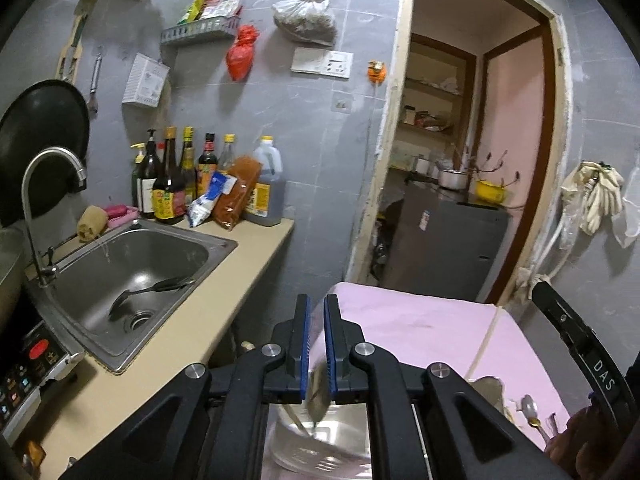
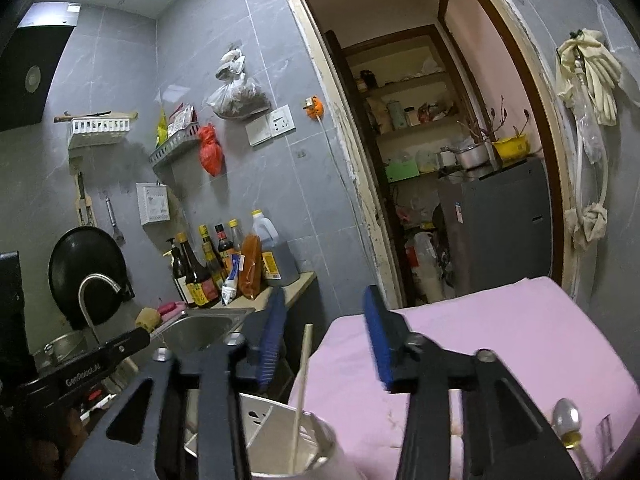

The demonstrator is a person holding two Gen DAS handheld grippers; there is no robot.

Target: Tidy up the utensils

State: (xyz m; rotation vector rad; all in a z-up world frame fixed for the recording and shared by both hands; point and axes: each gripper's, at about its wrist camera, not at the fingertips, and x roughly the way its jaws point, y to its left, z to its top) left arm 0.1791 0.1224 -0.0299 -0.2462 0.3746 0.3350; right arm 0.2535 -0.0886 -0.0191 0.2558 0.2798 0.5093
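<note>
In the left wrist view my left gripper (image 1: 316, 344) has its blue pads almost together. A blurred metal spoon (image 1: 319, 400) shows in the narrow gap, bowl downward over the utensil holder (image 1: 288, 452); whether the pads pinch it I cannot tell. In the right wrist view my right gripper (image 2: 326, 340) stands open above the same holder (image 2: 276, 404). A pale chopstick (image 2: 300, 392) leans upright in the holder between the jaws, touching neither pad. Another spoon (image 2: 566, 420) lies on the pink cloth (image 2: 520, 340) at the right, and it also shows as the spoon (image 1: 530, 406) in the left wrist view.
A steel sink (image 1: 120, 256) holding a black ladle (image 1: 160, 288) lies to the left, with a tap (image 1: 52, 168) and sauce bottles (image 1: 180, 184) behind it. An induction cooker (image 1: 28, 364) sits at the near left. A doorway with a grey fridge (image 1: 448, 248) is ahead.
</note>
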